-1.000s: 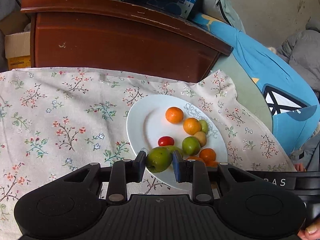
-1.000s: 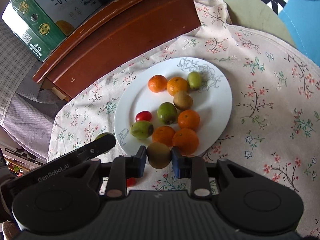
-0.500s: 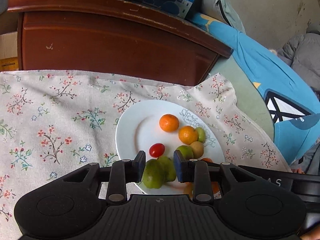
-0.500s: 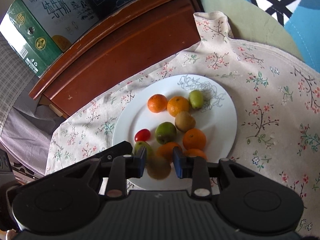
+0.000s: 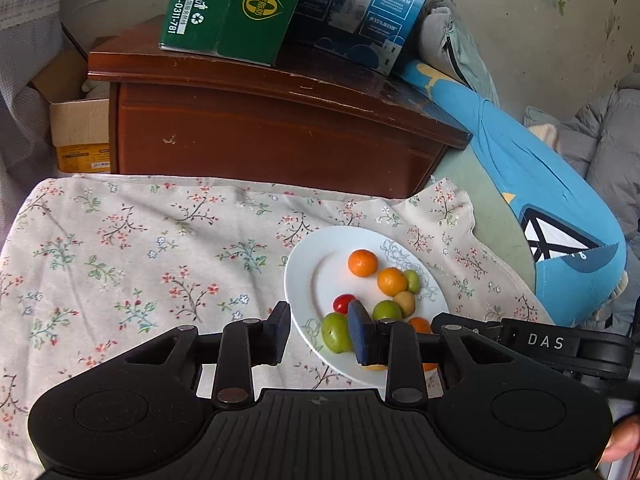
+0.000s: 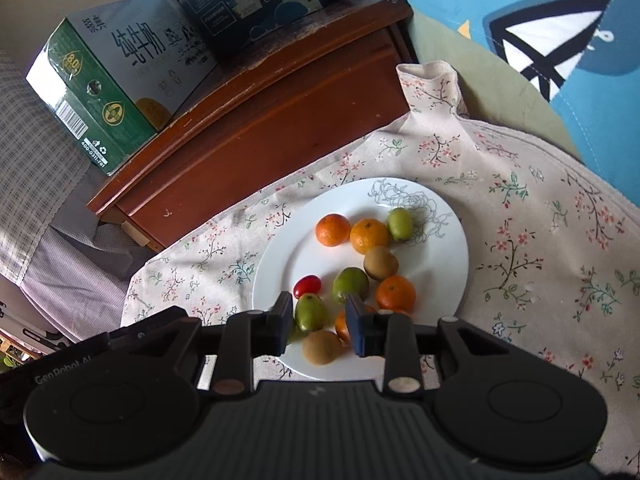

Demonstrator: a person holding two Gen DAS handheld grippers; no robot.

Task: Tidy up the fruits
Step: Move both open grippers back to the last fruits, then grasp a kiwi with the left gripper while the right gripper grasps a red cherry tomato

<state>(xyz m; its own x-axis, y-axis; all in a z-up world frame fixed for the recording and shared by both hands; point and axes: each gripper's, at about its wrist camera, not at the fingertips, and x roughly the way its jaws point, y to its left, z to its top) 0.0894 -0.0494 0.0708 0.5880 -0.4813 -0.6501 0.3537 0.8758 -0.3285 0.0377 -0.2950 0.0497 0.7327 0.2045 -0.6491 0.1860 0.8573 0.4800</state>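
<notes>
A white plate [image 5: 316, 280] [image 6: 448, 256] on a floral cloth holds several fruits: oranges, green fruits, kiwis and a red cherry tomato [image 5: 342, 303] [image 6: 307, 285]. My left gripper [image 5: 320, 338] is open above the plate's near left rim; a green fruit [image 5: 336, 332] lies on the plate between its fingers. My right gripper [image 6: 318, 326] is open above the plate's near edge; a green fruit [image 6: 310, 312] and a brown kiwi [image 6: 320, 346] lie on the plate below it.
A brown wooden cabinet [image 5: 272, 132] [image 6: 256, 128] stands behind the cloth, with a green carton [image 5: 232, 4] [image 6: 108, 80] and a blue carton [image 5: 360, 4] on top. A blue cushion [image 5: 540, 200] lies to the right. The other gripper's body [image 5: 540, 344] is at the right.
Both grippers opened and pulled back and up. The left one let go of its green fruit and the right one let go of its brown kiwi; both now lie on the plate.
</notes>
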